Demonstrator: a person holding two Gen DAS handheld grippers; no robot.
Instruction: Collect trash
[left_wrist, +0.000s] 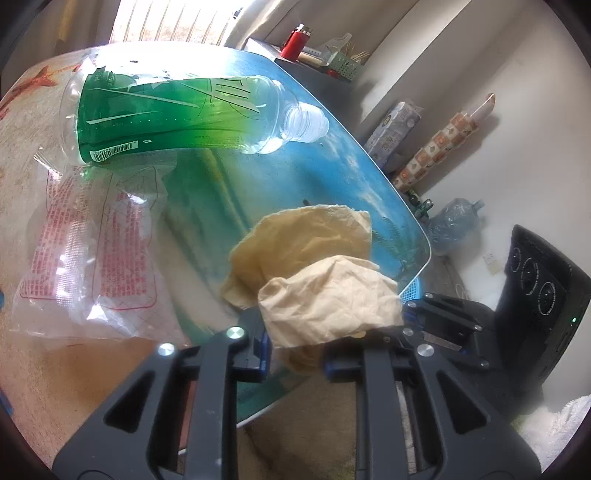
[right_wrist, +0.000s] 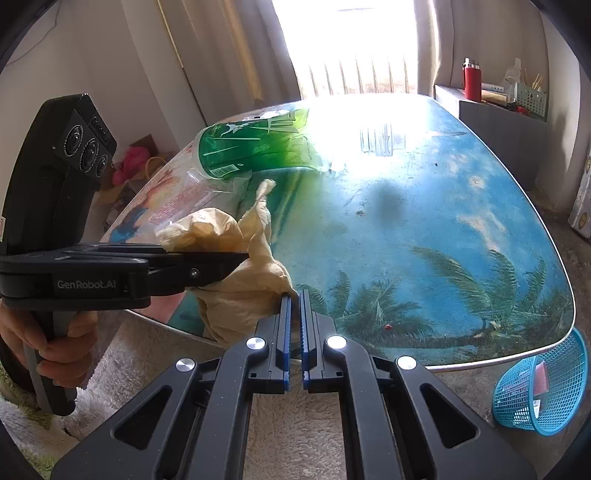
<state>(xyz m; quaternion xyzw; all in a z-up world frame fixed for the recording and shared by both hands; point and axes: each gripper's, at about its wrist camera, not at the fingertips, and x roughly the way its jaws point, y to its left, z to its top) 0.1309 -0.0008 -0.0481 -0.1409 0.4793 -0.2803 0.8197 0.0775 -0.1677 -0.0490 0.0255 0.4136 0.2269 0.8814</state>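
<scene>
The left gripper (left_wrist: 295, 347) is clamped on a crumpled yellowish tissue (left_wrist: 325, 299), which is held just above the near edge of the table (right_wrist: 461, 221); from the right wrist view the same gripper (right_wrist: 236, 266) is seen reaching in sideways, with the tissue (right_wrist: 243, 280) bunched around its fingers and hanging over the table's near edge. The right gripper (right_wrist: 294, 321) is held with its blue pads nearly together, a thin gap between them and nothing gripped, just beside the lower folds of the tissue. A blue mesh basket (right_wrist: 543, 387) is seen lying on its side on the floor, off the near right corner of the table. Farther in, toward the left edge of the table, a clear plastic bag with red print (left_wrist: 88, 254) is spread flat. Beyond it, a green-labelled clear plastic bottle (left_wrist: 177, 114) lies on its side, resting partly on the bag, its uncapped neck pointing toward the middle of the table.
</scene>
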